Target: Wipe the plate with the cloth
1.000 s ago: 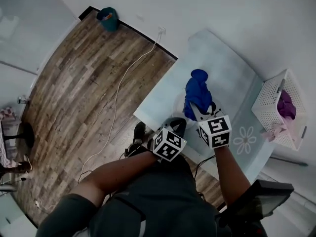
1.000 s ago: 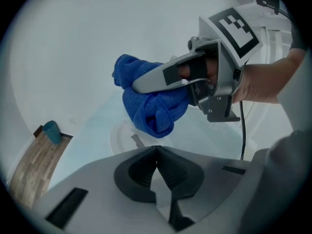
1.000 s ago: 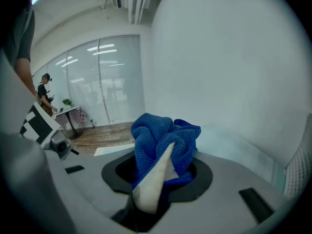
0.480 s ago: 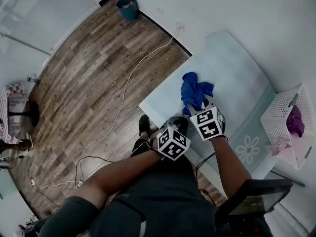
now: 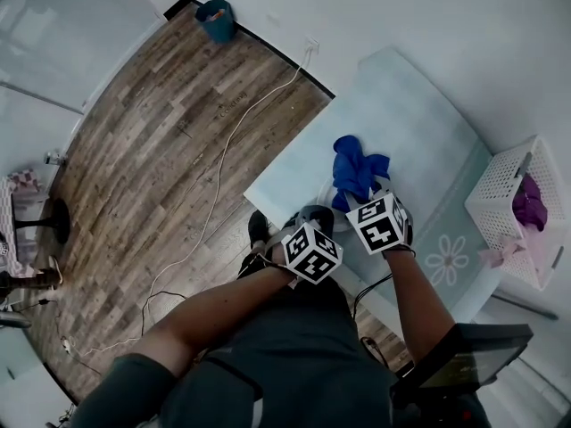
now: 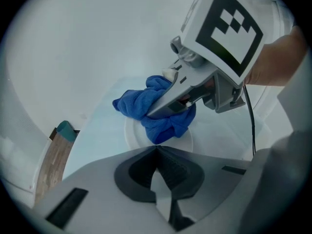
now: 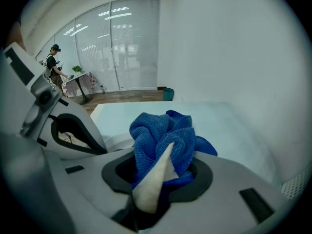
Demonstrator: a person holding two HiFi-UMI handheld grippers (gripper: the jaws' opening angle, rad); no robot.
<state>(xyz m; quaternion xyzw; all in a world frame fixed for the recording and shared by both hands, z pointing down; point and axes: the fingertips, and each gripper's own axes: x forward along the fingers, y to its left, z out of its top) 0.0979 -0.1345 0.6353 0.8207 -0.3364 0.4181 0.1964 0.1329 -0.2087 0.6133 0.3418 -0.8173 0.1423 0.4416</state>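
Pale desk (image 5: 401,96) under both tongs, wood floor (image 5: 134,168) off to their left. Right tongs (image 7: 161,172): pinched tight on the blue cloth (image 7: 163,130), which bunches up past the tips and sits on the white plate (image 6: 132,133). Left tongs (image 6: 156,152): pressed together, tips at the plate's near rim; I cannot tell whether the rim is nipped between them. From my left tongs' view, the right tongs cross over the cloth and hide part of it. White basket (image 5: 486,199) well to the right of the right tongs, purple fabric (image 5: 529,205) inside. Teal bin (image 5: 217,20) far beyond the left tongs, on the floor.
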